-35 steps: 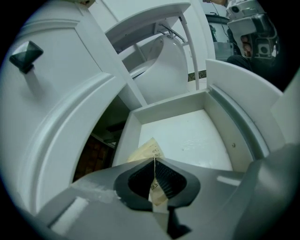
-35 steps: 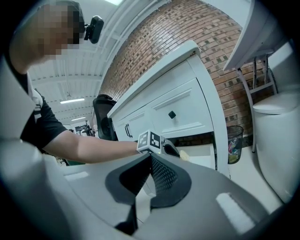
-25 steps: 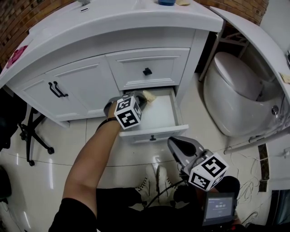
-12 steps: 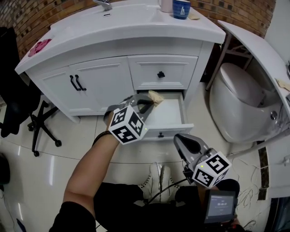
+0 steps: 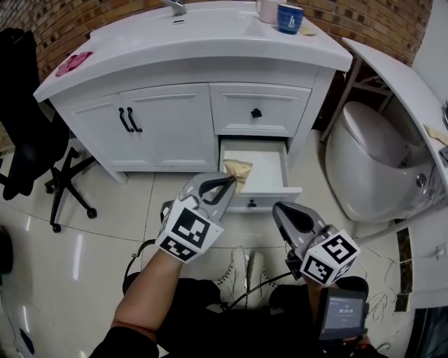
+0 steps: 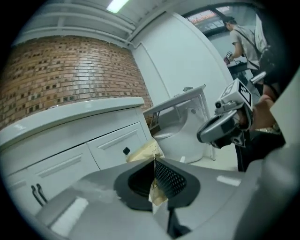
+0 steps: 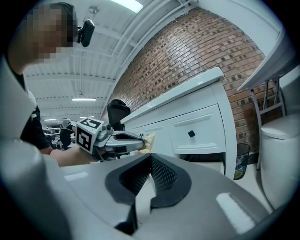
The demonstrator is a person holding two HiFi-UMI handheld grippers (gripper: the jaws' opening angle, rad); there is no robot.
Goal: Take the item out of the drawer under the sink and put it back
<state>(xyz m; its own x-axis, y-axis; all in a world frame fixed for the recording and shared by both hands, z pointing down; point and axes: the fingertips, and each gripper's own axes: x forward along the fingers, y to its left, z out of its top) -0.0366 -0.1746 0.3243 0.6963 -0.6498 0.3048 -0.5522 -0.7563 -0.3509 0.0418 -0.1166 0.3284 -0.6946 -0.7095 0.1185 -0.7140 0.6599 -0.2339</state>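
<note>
Grey jaws of the left gripper (image 5: 229, 183) clamp a tan paper packet (image 5: 238, 170), its long axis running on past the tips toward the cabinet (image 5: 161, 126), over the open drawer's (image 5: 269, 168) front left part. The right gripper (image 5: 285, 212) hangs nearby, jaws together, empty.

Bathroom corner in a larger hall
A white sink vanity (image 5: 168, 126) with a faucet (image 5: 175, 5), a toilet (image 5: 364, 154) beside it, a brick wall (image 5: 350, 14) behind; office chair (image 5: 28, 161), strip-lit ceiling (image 7: 93, 70).
</note>
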